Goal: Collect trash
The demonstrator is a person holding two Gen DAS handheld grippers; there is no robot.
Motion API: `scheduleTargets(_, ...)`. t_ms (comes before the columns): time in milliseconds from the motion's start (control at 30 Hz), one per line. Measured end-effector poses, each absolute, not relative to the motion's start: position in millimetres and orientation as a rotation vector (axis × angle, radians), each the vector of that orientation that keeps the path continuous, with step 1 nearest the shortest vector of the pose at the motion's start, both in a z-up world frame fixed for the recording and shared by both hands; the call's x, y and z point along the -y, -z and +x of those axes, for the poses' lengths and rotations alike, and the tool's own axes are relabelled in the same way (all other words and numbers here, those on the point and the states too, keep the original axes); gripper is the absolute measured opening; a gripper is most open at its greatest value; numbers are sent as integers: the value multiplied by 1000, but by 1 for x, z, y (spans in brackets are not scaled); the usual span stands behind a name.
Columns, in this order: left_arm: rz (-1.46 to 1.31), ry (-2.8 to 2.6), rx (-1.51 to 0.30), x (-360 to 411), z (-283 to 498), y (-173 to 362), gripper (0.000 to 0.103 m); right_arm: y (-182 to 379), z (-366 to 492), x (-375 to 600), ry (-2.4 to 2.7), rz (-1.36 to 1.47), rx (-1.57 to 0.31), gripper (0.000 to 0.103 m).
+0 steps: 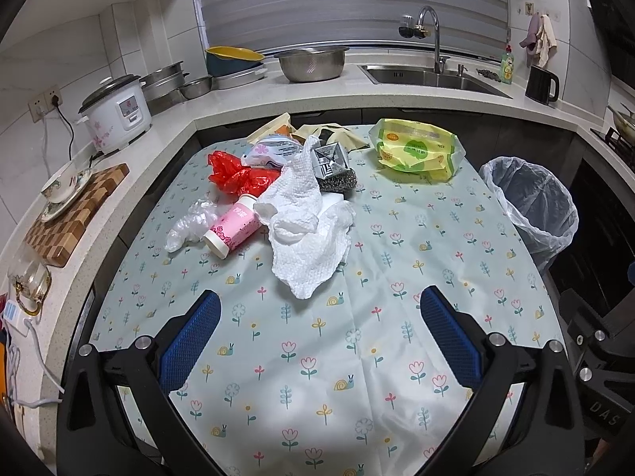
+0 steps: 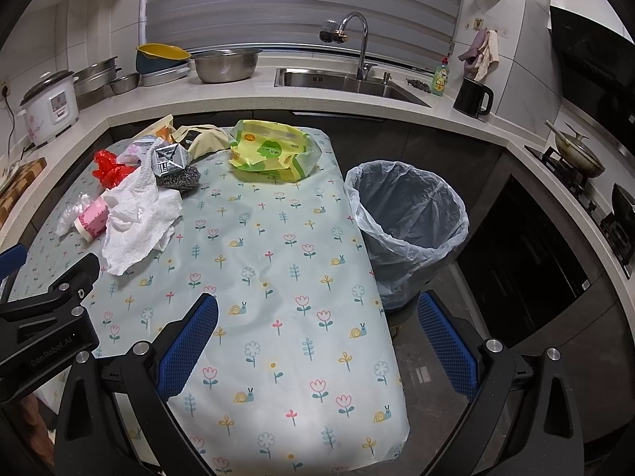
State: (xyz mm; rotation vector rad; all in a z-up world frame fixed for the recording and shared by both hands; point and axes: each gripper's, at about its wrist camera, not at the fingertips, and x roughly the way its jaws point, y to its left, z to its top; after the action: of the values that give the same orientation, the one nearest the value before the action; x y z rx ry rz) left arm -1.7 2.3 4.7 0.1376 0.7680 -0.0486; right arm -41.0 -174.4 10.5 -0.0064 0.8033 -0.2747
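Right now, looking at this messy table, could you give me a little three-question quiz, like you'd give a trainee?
1. True or false: the lined trash bin already holds rubbish.
2. Which item lies closest to the bin: (a) the pink cup, (b) the yellow-green wipes pack, (c) the red plastic bag?
3. Fill in: the left gripper and right gripper both hover over the tablecloth with jaws ____.

Key
1. False: only the clear liner shows inside.
2. (b): it sits at the table's far corner beside the bin; the cup and bag lie in the pile on the other side.
3. Open, holding nothing.
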Motion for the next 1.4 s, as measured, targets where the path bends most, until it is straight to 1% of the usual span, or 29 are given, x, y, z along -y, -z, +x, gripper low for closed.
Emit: scheduleTargets(1400,143,49,-761,4,-4,0,96,-8,-42,180,288,0,-807,96)
